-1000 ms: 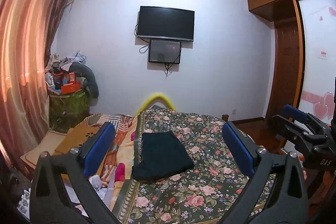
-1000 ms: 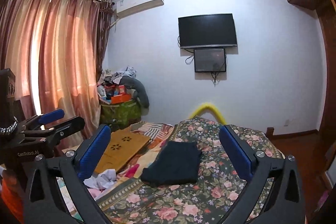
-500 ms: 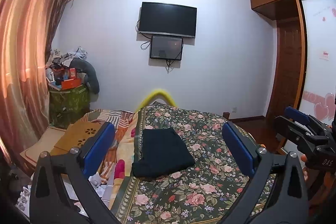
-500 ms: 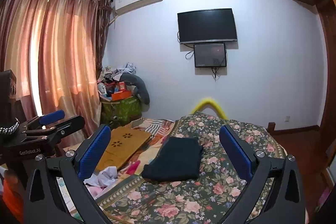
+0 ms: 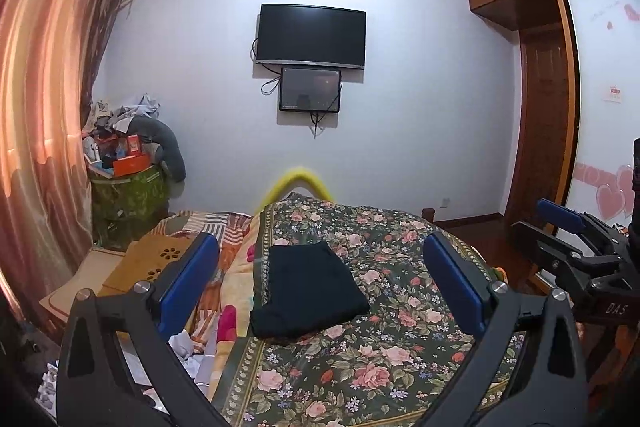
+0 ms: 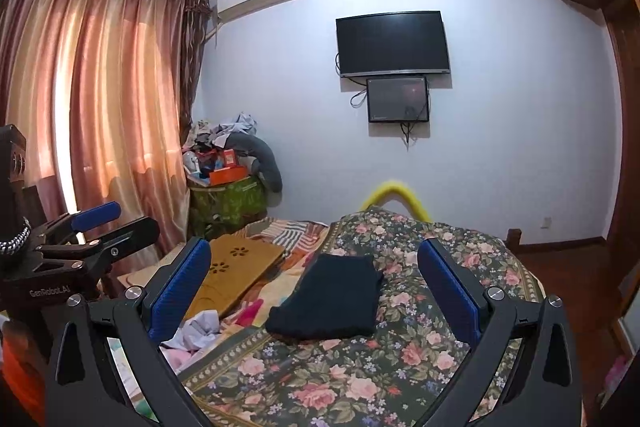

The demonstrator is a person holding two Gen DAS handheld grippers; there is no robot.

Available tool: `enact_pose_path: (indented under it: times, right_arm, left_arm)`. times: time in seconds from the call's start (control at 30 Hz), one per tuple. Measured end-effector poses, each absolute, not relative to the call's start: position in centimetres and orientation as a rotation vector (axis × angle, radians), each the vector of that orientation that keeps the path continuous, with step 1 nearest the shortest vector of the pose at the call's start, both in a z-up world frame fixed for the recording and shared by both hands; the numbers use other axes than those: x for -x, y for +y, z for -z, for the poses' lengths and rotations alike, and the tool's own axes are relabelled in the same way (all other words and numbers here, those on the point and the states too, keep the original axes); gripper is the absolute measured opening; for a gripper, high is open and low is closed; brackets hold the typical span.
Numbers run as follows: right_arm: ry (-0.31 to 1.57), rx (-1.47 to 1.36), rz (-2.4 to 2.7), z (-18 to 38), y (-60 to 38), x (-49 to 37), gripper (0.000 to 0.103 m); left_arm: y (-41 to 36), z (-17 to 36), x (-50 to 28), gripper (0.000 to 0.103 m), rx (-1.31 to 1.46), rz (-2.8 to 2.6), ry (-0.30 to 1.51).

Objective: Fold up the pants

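Observation:
The black pants [image 5: 306, 289] lie folded into a compact rectangle on the floral bedspread [image 5: 400, 339], also in the right wrist view [image 6: 334, 297]. My left gripper [image 5: 320, 283] is open and empty, held above the bed and back from the pants. My right gripper [image 6: 314, 281] is open and empty too, at about the same height. Each gripper shows at the edge of the other's view: the right one [image 5: 576, 239] and the left one [image 6: 96, 227]. Neither touches the pants.
A wooden lap tray [image 6: 234, 273] and loose clothes [image 6: 196, 331] lie on the bed's left side. A yellow bed rail [image 5: 296, 183] stands at the foot. A cluttered green box [image 5: 128, 195] sits by the curtain [image 5: 44, 131]. A wardrobe [image 5: 560, 99] is on the right.
Both grippers have tilted down a little and drawn slightly back; the TV and wall sit lower in frame. The pants have not moved.

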State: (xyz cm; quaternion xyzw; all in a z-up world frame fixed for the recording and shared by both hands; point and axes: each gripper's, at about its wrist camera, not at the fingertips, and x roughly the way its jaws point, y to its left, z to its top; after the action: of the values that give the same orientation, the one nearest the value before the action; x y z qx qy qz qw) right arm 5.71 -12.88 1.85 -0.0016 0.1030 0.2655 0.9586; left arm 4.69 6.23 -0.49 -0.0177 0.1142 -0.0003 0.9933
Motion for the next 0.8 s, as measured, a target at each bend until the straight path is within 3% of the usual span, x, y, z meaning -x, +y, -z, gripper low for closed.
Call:
enact_pose_path:
  times: [0.8]
  right_arm:
    - [0.223, -0.010, -0.532, -1.49, -13.43, -5.87, 0.103]
  left_arm:
    - [5.92, 0.52, -5.16, 0.103, 0.043, 0.028, 0.235]
